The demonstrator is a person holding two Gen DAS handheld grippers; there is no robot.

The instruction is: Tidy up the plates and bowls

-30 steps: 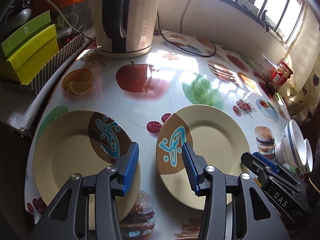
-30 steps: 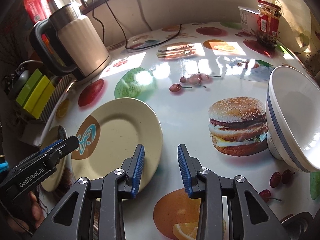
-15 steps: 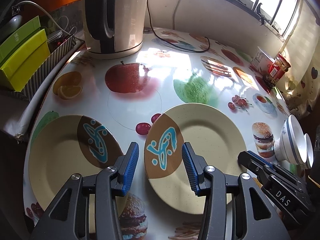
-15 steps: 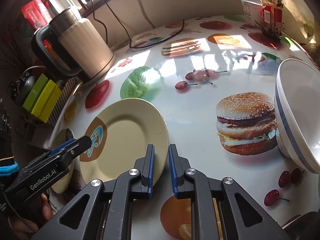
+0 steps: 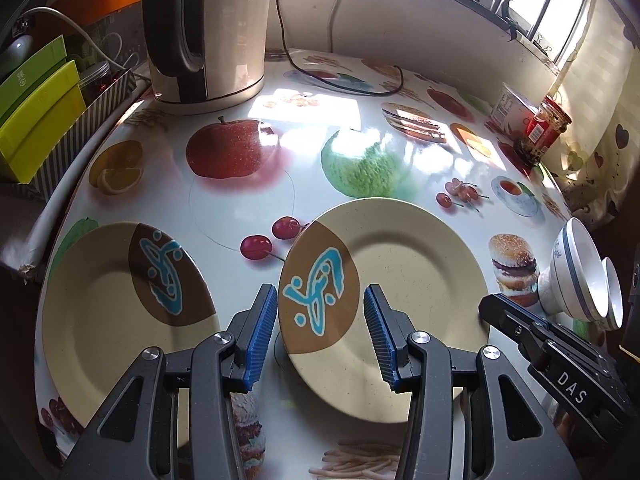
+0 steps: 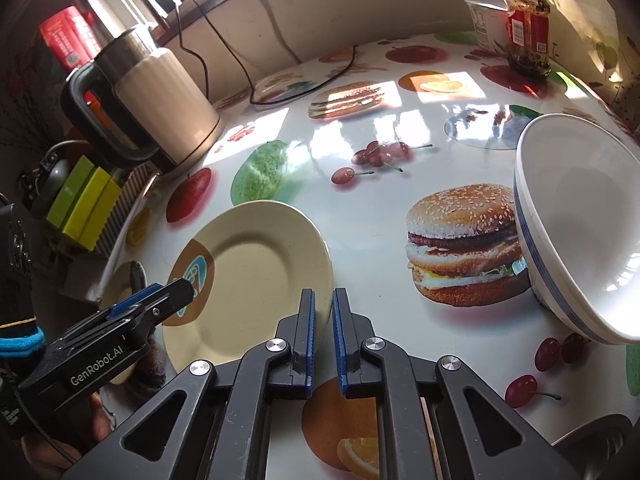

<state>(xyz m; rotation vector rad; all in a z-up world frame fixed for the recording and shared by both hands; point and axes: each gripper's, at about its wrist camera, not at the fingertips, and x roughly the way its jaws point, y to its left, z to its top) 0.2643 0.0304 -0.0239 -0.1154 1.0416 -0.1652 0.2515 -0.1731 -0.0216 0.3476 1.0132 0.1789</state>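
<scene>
So the whole thing comes down to the right-hand plate (image 5: 404,300) and where its rim sits relative to the two sets of jaws. The right gripper (image 6: 323,340) has its jaws nearly together, and the near right edge of that plate (image 6: 256,276) runs in between the blue pads; it looks pinched, but I can't tell for sure that both pads actually touch the rim. The left gripper (image 5: 322,334) has its jaws wide apart, hovering over the plate's brown patch with the blue squiggle, its left pad right at the plate's left edge, not gripping anything. The plate is round, so no long axis to worry about; what matters is that the rim looks a bit raised off the desk (image 5: 240,200) on the left side, judging by the shadow under it. My guess is the right gripper is the one that carries it over toward the other plate (image 5: 124,312), which lies flat just left of it with a small gap between them. Count: two cream plates with the same brown-and-blue mark, and two white bowls with blue rim stripes (image 5: 580,280), nested and tipped on their sides just right of the held plate, beside the printed burger. Behind the plates stand an electric kettle (image 5: 208,32) and, far right of it, a red-labelled jar (image 5: 540,132) next to a white tub (image 5: 512,108).
</scene>
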